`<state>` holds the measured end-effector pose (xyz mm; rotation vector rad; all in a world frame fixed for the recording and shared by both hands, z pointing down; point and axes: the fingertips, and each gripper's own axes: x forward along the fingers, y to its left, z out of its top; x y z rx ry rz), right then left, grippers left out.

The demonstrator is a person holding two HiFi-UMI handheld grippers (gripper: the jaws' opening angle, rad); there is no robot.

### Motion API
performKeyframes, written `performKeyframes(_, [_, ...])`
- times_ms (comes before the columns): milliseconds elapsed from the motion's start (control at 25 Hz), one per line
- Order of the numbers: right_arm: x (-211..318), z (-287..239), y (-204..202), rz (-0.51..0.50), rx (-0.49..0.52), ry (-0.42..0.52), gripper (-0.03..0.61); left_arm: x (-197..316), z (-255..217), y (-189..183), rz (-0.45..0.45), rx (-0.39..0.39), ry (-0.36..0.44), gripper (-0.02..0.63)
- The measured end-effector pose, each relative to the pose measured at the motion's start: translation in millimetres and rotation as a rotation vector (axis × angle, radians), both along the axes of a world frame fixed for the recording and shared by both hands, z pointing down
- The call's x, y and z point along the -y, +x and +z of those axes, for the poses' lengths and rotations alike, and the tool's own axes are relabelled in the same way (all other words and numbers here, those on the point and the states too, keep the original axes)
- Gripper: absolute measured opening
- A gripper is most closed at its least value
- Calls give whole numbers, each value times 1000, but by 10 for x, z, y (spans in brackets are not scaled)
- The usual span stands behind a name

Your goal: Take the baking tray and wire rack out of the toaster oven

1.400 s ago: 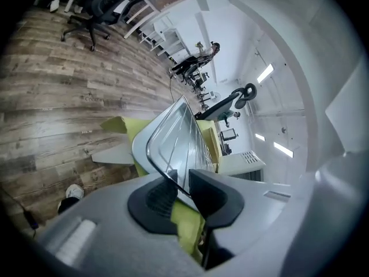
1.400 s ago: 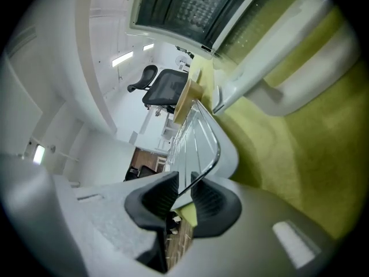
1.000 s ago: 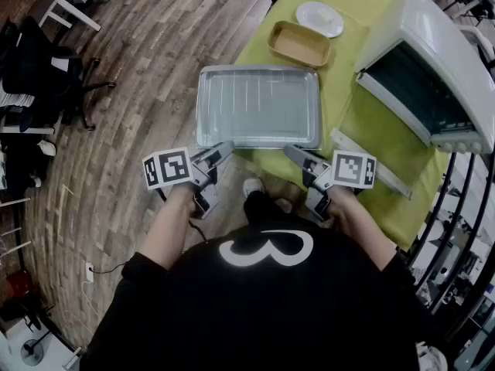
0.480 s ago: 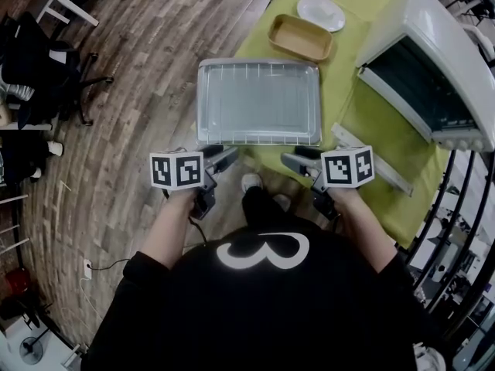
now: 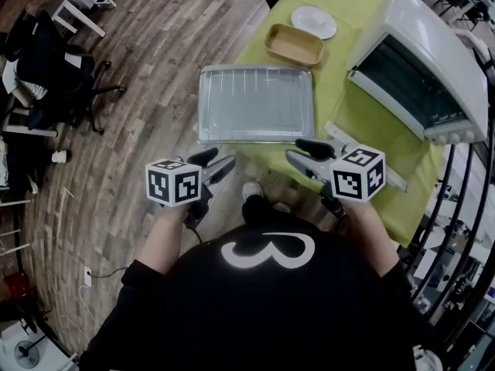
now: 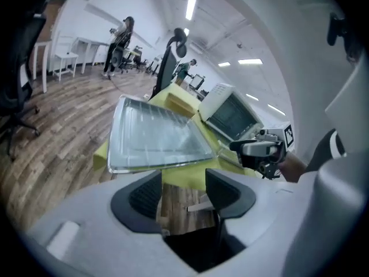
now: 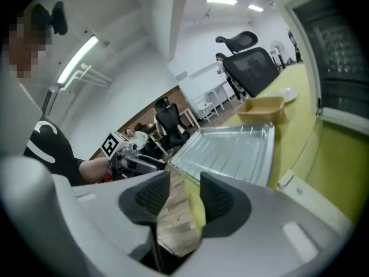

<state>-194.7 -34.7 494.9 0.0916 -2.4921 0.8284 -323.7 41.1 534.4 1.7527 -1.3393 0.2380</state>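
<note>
The silver baking tray (image 5: pixel 257 103) lies on the green table (image 5: pixel 352 6) at its near edge, overhanging it a little; thin wire rack bars (image 5: pixel 232 79) show inside it. The tray (image 6: pixel 155 137) fills the middle of the left gripper view and also shows in the right gripper view (image 7: pixel 230 149). My left gripper (image 5: pixel 210 165) hovers just short of the tray's near left corner, jaws opening, nothing between them. My right gripper (image 5: pixel 305 154) hovers off the near right corner, jaws closing on nothing. The white toaster oven (image 5: pixel 418 49) stands at the right, its glass door (image 5: pixel 363 122) folded down.
A brown baking dish (image 5: pixel 294 45) and a white plate (image 5: pixel 313 22) sit beyond the tray. Below my grippers is wooden floor (image 5: pixel 131 130). Office chairs (image 5: pixel 58 76) stand at the left and a black railing (image 5: pixel 464 207) runs along the right.
Both grippers have drawn back from the tray's near edge, risen and rolled, so their marker cubes have turned. The tray has not moved.
</note>
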Motion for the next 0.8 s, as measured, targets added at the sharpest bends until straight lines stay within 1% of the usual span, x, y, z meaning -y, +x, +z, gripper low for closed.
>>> performKeyframes(40, [-4,-116,-7,-6,19,33,163,40,-178,58,19,18,50,245])
performKeyframes(160, [-51,-518,4,-20,86,125,125,149,-716,328,105,91,193,175])
performKeyframes(240, [-3,-823,58,-13,153,195,82,270,-1044,557,161,128,285,134])
performKeyframes(360, [59,-1246,171,-1,241,298,11,406,-1468,857,219,122,407,74])
performKeyframes(480, [-14,-1650,247,0,293,390,3,419,-1879,997,250,119,517,27])
performKeyframes(560, [-52,-1860,291,0,320,432,3,445,-2118,1066,260,121,581,12])
performKeyframes(640, [-86,-1977,330,0,331,454,3,472,-2290,1114,255,123,629,11])
performKeyframes(800, [-99,-2063,356,5,337,482,2,484,-2483,1172,253,121,684,11])
